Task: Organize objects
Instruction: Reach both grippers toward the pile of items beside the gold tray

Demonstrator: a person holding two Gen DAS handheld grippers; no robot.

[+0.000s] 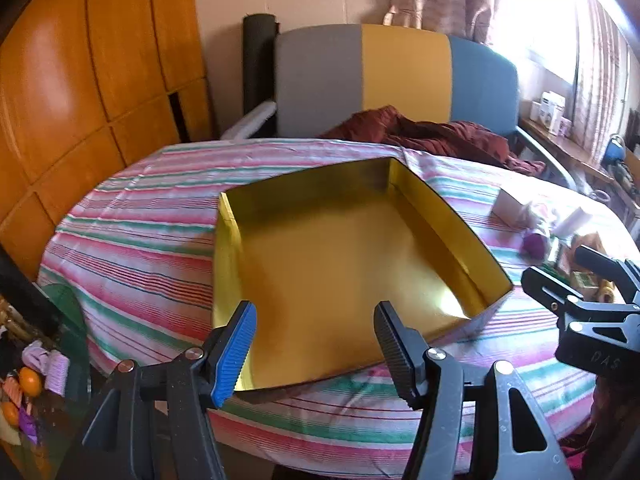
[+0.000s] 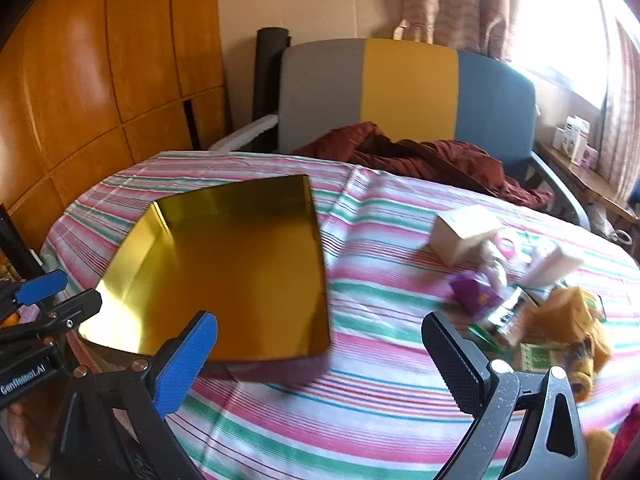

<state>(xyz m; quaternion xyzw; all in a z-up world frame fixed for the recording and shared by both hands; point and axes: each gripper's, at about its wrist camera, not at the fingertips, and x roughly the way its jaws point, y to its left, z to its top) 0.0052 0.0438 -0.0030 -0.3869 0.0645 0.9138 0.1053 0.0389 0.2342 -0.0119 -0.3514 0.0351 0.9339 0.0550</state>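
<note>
Left gripper nearest, fingers spread wide, empty, hovering over near edge of gold box. Box open-topped, shallow, resting on striped tablecloth, one corner pointing away toward chair; long axis hard to judge through lens distortion. Right gripper also spread wide, holding nothing, above cloth between box and blurred clutter: pale carton, purple item, yellow soft toy. Clutter smeared, details unreadable. Red cloth bunched at table's far edge.
</note>
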